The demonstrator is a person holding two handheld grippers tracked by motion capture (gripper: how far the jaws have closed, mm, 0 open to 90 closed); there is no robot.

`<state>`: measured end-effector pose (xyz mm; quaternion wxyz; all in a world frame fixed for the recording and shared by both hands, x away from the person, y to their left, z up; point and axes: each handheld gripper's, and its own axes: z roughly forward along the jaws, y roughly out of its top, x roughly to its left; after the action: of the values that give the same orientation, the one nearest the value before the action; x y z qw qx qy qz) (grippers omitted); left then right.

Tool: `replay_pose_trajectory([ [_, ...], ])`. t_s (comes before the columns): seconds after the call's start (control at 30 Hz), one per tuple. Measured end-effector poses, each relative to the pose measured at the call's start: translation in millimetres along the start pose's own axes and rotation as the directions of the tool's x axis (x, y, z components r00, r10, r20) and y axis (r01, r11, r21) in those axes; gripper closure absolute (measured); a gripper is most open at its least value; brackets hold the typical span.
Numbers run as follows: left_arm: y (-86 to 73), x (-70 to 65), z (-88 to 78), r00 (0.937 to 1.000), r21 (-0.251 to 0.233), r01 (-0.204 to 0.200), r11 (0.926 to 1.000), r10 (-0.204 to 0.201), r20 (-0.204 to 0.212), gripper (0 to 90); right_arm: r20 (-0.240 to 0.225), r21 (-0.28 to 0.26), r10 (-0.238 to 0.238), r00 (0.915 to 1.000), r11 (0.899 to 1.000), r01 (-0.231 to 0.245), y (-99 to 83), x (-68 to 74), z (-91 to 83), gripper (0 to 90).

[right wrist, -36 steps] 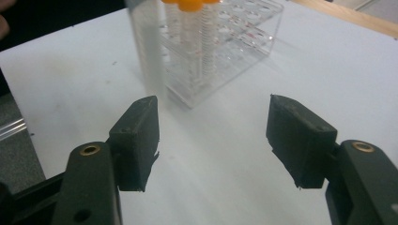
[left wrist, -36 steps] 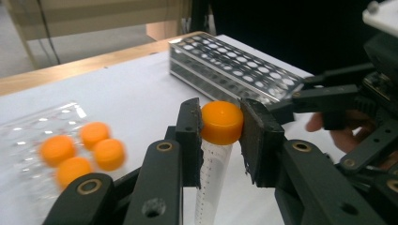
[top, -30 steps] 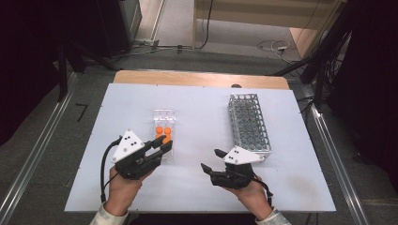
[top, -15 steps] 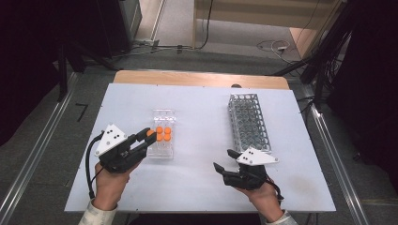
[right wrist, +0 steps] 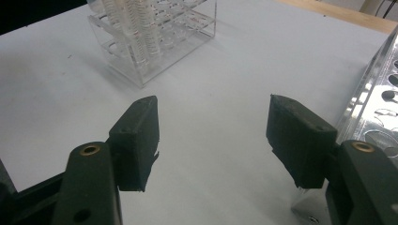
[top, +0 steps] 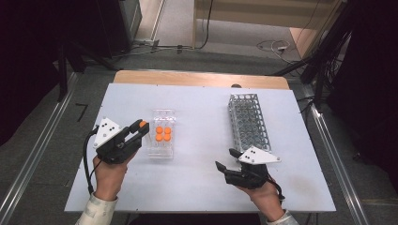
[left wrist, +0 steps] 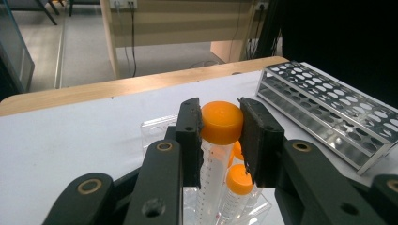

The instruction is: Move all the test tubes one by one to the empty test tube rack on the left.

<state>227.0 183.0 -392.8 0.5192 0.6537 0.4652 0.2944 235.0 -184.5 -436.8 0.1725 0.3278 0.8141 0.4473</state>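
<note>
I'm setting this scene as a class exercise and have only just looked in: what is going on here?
A person at a white table holds a two-jaw gripper in each hand. The left gripper is shut on the orange cap of a clear tube, lifted beside the clear plastic rack, where four more orange-capped tubes stand. The right gripper is open with nothing between its jaws, close to the near end of the metal rack, whose holes look unfilled.

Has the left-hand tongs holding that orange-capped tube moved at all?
Yes. The left tongs shifted leftward, off the clear rack, carrying the orange-capped tube.
</note>
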Motion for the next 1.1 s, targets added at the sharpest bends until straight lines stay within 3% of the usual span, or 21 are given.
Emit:
replay_pose_trajectory([
  [0.37, -7.2, 1.7, 9.7, 0.9999, -0.003, 0.011, 0.9999, -0.011, 0.002, 69.8, 0.001, 0.003, 0.003, 1.0000, 1.000, -0.003, -0.4, -0.4, 0.3, 33.2],
  [0.97, -28.1, -2.8, 17.3, 0.9999, 0.050, 0.004, 0.9987, -0.003, -0.010, 69.2, -0.001, 0.009, -0.002, 1.0000, 1.000, 0.002, -0.8, -0.6, 1.0, 33.3],
  [1.1, -29.2, -2.4, 17.4, 1.0000, 0.054, 0.008, 0.9985, -0.008, -0.003, 64.9, -0.001, 0.010, -0.002, 1.0000, 1.000, 0.002, -0.7, -0.5, 1.2, 33.3],
])
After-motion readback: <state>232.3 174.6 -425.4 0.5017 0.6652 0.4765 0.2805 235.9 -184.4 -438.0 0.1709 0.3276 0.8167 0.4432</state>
